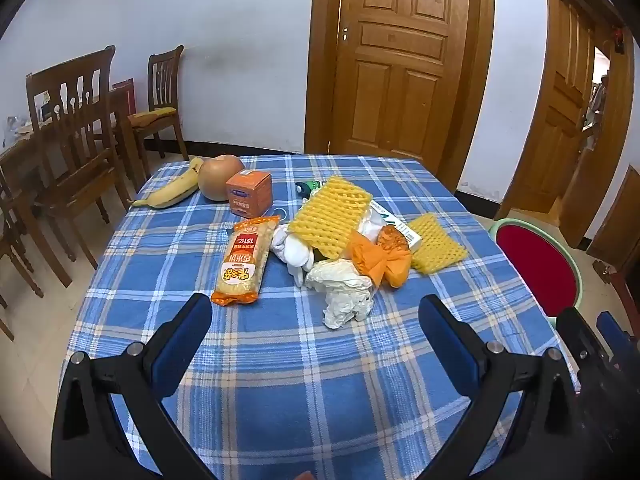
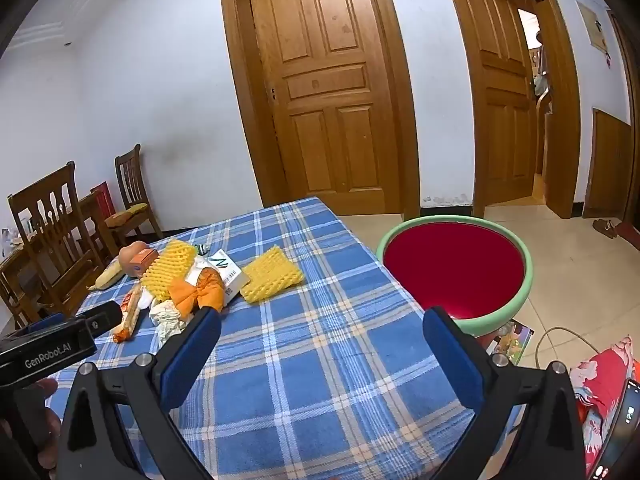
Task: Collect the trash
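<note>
Left tongs (image 1: 316, 316): spread, empty, near table edge.
Right tongs (image 2: 322, 330): spread, empty.
Trash: crumpled paper (image 1: 344, 292) nearest me.
Bin (image 2: 516, 304): right of table (image 2: 312, 360).
Advice: I judged pinching paper's bulk first safest.

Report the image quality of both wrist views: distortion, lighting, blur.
Left wrist view: strong fisheye bowing of the door frame and table edges, dark vignetted corners, even soft light, trash pile sharp. Right wrist view: same bowing, door tilted, basin crisp, a bright doorway slightly blown out; no motion blur.
</note>
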{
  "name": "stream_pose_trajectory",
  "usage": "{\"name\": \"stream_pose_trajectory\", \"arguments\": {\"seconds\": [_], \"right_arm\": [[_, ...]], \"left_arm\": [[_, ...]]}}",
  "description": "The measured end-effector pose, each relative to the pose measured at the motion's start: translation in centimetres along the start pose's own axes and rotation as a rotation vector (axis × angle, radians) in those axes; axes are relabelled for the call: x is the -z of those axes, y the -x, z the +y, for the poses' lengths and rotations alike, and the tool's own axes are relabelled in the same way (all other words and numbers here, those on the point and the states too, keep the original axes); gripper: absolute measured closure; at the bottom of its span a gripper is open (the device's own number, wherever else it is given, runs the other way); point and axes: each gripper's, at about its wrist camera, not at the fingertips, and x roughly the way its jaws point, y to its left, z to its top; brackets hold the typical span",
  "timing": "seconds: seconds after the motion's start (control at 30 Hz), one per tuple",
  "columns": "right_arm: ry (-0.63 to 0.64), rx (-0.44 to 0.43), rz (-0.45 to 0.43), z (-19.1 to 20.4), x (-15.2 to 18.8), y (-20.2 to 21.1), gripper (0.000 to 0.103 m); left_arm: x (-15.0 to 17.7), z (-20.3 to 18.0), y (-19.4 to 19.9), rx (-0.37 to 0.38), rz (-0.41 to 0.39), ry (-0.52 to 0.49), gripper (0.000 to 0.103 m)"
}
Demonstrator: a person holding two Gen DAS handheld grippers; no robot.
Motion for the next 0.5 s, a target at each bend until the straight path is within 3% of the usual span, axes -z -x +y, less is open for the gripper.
{"name": "stream_pose_trajectory", "arguments": {"seconds": [0.5], "right_arm": [[0.002,0.004,0.006,-0.16,0.15,-0.19,0.000]], "left_arm": [[0.05,0.13,0.10,0.019,-0.009,0.009,0.002]]}}
